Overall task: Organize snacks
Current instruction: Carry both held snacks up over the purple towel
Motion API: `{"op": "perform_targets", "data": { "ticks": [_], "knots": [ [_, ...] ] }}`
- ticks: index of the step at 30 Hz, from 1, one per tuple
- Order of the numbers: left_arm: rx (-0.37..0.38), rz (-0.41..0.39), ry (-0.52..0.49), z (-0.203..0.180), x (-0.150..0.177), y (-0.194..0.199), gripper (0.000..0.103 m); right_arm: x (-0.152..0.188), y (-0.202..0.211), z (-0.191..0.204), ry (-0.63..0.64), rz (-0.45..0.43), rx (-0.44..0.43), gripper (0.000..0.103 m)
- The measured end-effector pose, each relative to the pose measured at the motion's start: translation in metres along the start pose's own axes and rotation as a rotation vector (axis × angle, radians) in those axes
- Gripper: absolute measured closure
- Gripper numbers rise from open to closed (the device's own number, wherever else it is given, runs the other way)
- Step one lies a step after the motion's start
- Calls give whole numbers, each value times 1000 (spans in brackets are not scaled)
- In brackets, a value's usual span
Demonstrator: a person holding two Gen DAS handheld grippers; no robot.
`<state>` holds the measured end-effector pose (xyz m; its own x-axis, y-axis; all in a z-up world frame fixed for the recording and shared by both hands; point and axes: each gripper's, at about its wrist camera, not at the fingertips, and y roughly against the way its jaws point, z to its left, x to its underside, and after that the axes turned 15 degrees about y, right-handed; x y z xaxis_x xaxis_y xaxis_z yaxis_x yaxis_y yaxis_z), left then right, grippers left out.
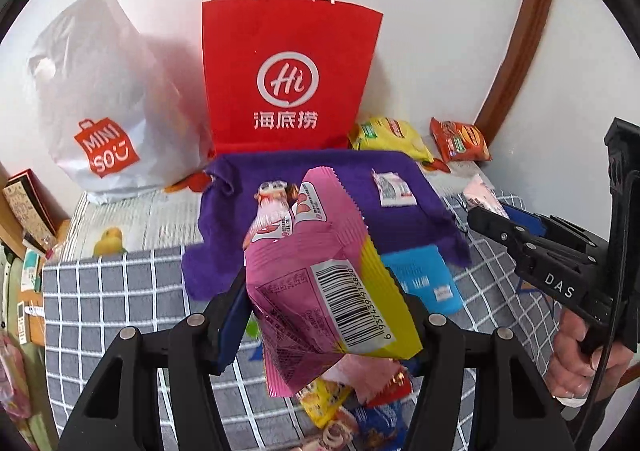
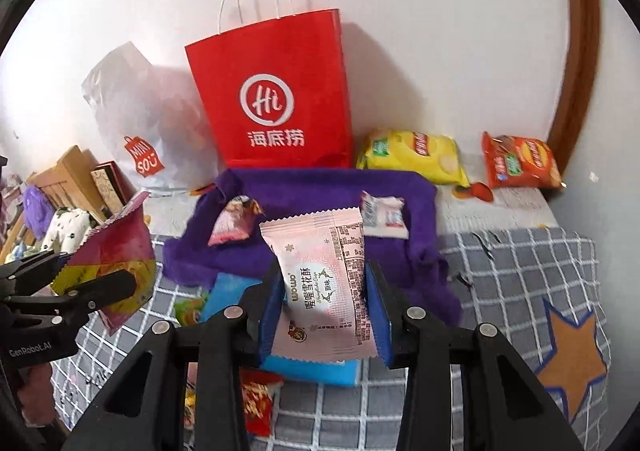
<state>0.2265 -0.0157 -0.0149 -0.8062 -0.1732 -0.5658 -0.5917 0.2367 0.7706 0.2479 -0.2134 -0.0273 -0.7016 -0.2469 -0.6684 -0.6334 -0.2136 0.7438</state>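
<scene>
The left gripper point(image 1: 324, 315) clamps a pink-and-yellow snack packet point(image 1: 320, 283), the right gripper point(image 2: 324, 311) a pale pink pastry packet point(image 2: 324, 283), both above the purple towel's point(image 2: 320, 191) near edge. Slick film could slip free. Behind the towel, a red paper bag point(image 2: 276, 91) leans on a white wall; a grey checked blanket point(image 2: 520, 263) lies beside it.

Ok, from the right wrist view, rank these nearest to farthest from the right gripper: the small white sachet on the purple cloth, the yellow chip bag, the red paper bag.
1. Small white sachet, on the purple cloth, just ahead.
2. Yellow chip bag, beyond the cloth, right.
3. Red paper bag, against the wall; close to the chip bag's depth.
</scene>
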Motion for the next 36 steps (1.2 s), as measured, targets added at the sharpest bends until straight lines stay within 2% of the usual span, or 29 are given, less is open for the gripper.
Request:
{"op": "perform_targets", "data": {
  "ticks": [6, 17, 22, 29, 36],
  "knots": [
    [-28, -30, 28, 7, -29, -11, 44, -26, -17, -8, 20, -24, 6, 64],
    [-53, -24, 77, 20, -77, -44, 44, -57, -55, -31, 9, -25, 3, 65],
    [-75, -12, 76, 23, -81, -66, 44, -56, -78, -39, 2, -3, -8, 65],
    [-66, 47, 115, 40, -78, -99, 44, -49, -115, -45, 15, 81, -16, 65],
    [-61, 66, 140, 52, -80, -110, 44, -40, -135, -54, 15, 140, -9, 64]
  ]
}}
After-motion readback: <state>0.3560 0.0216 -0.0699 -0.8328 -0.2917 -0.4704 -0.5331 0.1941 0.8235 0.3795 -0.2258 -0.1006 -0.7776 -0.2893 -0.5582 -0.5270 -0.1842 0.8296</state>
